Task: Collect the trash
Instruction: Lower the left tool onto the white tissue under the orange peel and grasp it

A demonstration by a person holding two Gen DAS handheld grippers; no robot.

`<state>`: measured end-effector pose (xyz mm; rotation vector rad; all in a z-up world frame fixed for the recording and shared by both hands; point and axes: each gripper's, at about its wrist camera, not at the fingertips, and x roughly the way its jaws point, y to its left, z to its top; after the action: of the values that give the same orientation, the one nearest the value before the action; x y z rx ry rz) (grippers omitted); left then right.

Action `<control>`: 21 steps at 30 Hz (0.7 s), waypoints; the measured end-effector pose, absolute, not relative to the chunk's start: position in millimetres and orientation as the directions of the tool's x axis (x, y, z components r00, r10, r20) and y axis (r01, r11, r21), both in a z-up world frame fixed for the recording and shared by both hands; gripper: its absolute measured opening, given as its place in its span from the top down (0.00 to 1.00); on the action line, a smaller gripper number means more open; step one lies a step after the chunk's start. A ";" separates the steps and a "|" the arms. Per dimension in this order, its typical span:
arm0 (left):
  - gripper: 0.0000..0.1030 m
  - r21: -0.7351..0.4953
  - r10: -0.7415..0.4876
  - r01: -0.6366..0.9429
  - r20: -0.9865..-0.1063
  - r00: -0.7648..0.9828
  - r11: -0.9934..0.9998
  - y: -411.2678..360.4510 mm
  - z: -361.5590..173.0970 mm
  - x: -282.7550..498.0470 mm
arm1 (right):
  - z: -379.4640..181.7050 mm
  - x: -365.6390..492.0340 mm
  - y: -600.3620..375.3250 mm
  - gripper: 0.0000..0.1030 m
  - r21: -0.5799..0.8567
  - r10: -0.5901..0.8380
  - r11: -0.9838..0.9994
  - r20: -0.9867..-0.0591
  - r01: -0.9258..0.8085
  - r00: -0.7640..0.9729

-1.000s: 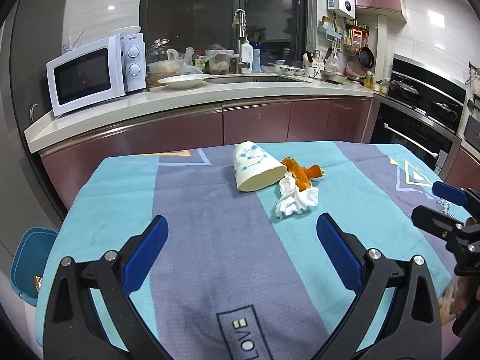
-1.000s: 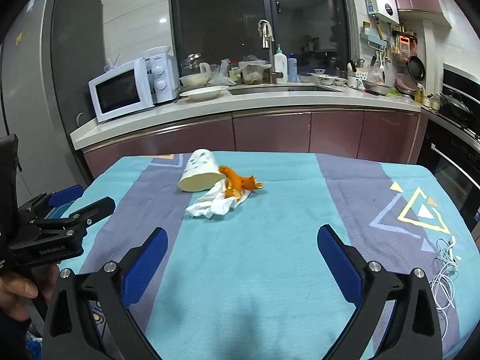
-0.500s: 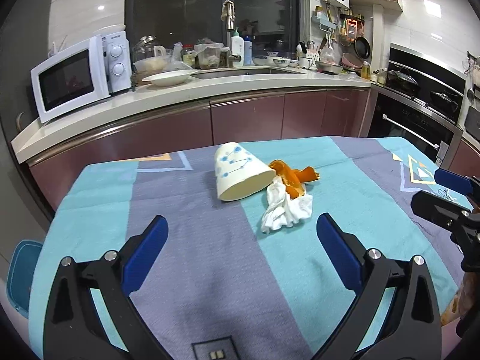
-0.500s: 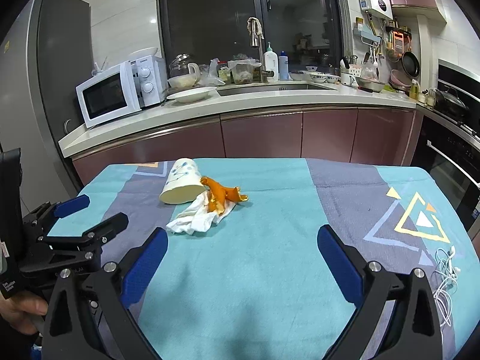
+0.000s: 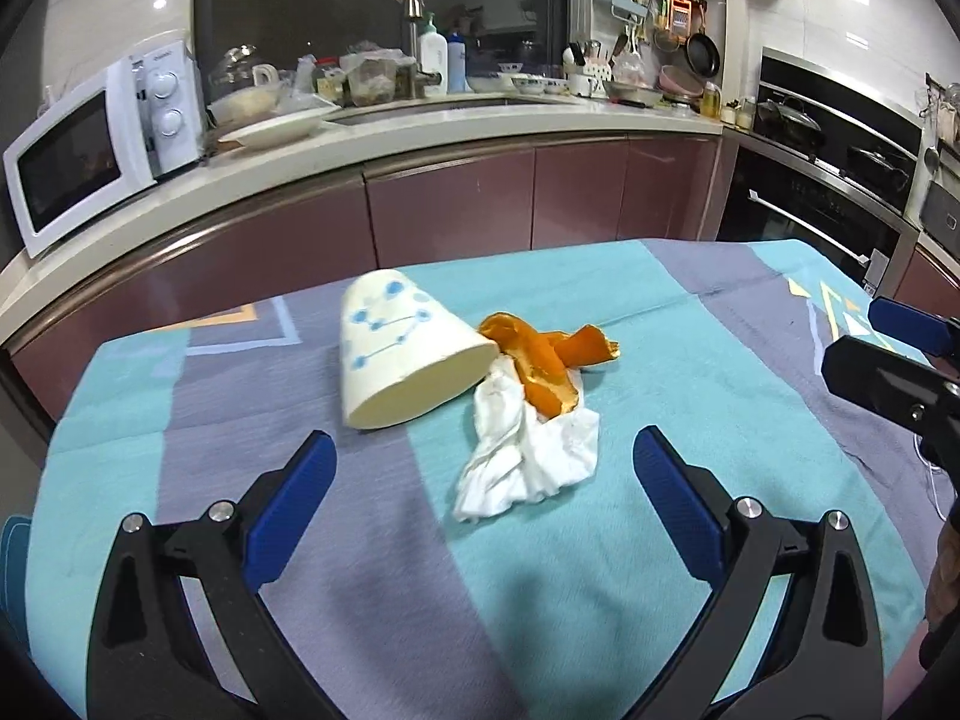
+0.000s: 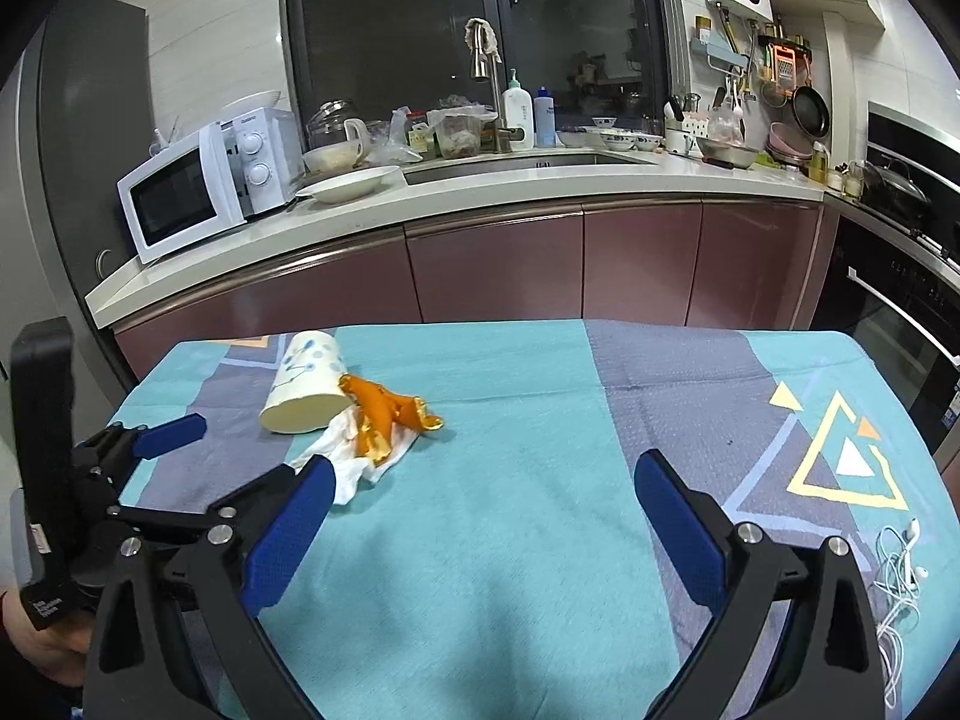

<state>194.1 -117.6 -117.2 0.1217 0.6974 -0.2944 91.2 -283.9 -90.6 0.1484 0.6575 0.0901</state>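
Left gripper (image 5: 483,468): fingers spread, empty, facing the crumpled tissue (image 5: 528,453).
Right gripper (image 6: 480,495): spread, idle.
Trash: tissue, orange peel (image 5: 543,363), tipped paper cup (image 5: 399,354) — touching, mid-table.
Risk: pinching the tissue may drag the peel off — or roll the cup.

A table covered by a teal and grey-purple patterned cloth (image 6: 510,516) holds a tipped white paper cup (image 5: 402,354), orange peel (image 5: 540,360), crumpled white tissue (image 5: 528,462) touching together, and white earphones (image 6: 900,564) well apart.

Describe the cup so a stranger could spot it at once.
On the table with the teal and grey cloth, a small heap of trash lies near the far edge. The cup is its leftmost piece: cream paper with blue dots, tipped on its side, beside the orange peel and white tissue.
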 end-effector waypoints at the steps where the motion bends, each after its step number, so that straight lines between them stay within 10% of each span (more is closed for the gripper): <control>1: 0.05 0.012 -0.226 0.309 -0.656 0.720 0.951 -121.4 -120.0 198.5 | -92.4 94.3 -286.3 0.06 0.169 0.131 0.985 -0.603 -0.034 0.787; 21: 0.05 0.061 -0.165 0.312 -0.744 0.647 0.948 -167.5 -152.4 237.0 | -113.1 129.4 -323.5 0.06 0.221 0.153 0.975 -0.604 -0.020 0.782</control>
<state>237.0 -167.5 -152.4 0.1906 0.8239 -0.2730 129.4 -323.5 -113.1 0.2079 0.6679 0.0940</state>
